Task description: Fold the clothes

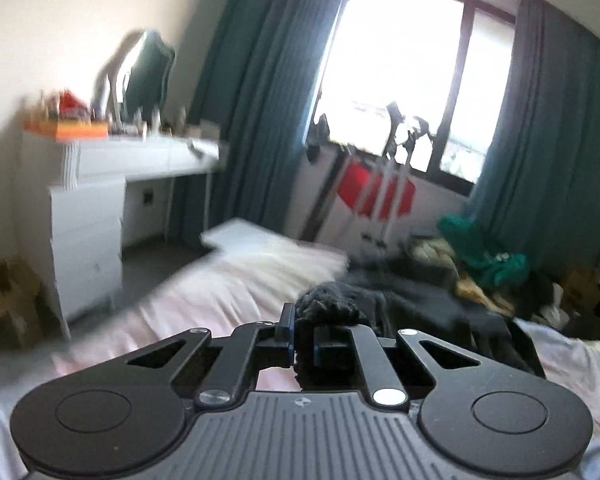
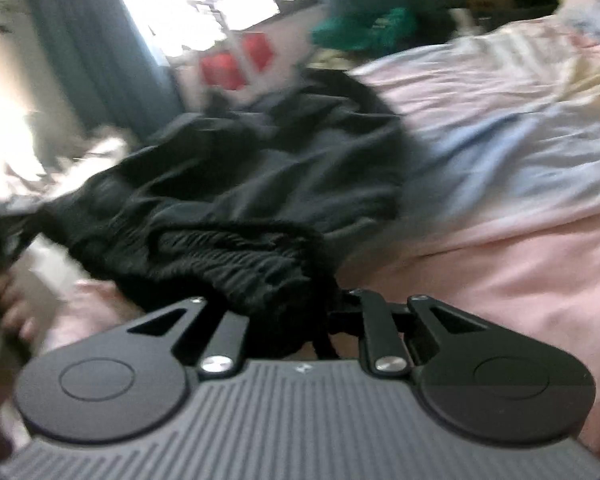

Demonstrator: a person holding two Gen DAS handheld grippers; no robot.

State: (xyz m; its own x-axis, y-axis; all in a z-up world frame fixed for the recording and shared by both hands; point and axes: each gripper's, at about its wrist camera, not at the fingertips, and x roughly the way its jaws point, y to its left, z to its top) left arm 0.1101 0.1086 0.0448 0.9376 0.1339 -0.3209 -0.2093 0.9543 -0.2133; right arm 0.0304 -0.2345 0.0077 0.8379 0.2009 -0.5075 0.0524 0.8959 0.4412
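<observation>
1. Left gripper (image 1: 303, 336) sits nearest in its own view, jaws drawn narrow and pinching a bunched edge of the black garment (image 1: 328, 304); right gripper (image 2: 300, 316) is buried under ribbed black cloth, seemingly the waistband (image 2: 236, 256), so its jaw gap is hidden and I cannot tell whether it grips or merely lies beneath the fabric.

2. Just beyond the fingers, the garment spreads in a loose, creased heap across the pink bedsheet (image 2: 520, 264); it looks like dark trousers or shorts with an elasticated band, though motion blur makes that a guess; the cloth is matte, soft and limp, with deep rumples and no flat panel yet, so I judge the fold hardly begun.

3. Risks from here: the left pinch holds only a small wad, and a quick lift could let it slip out; if the right gripper has no true hold, the piece would hang from one corner and twist instead of opening flat; dragging it could also pull the sheet into ridges, spoiling the folding surface.

4. Farther off, a pile of other clothes (image 1: 480, 256), green and yellow among them, lies at the bed's far side, near enough to tangle with a swung hem; a red-and-white drying rack (image 1: 376, 192) stands before the window (image 1: 400, 80); a white desk (image 1: 140, 156) stands well apart at left.
</observation>
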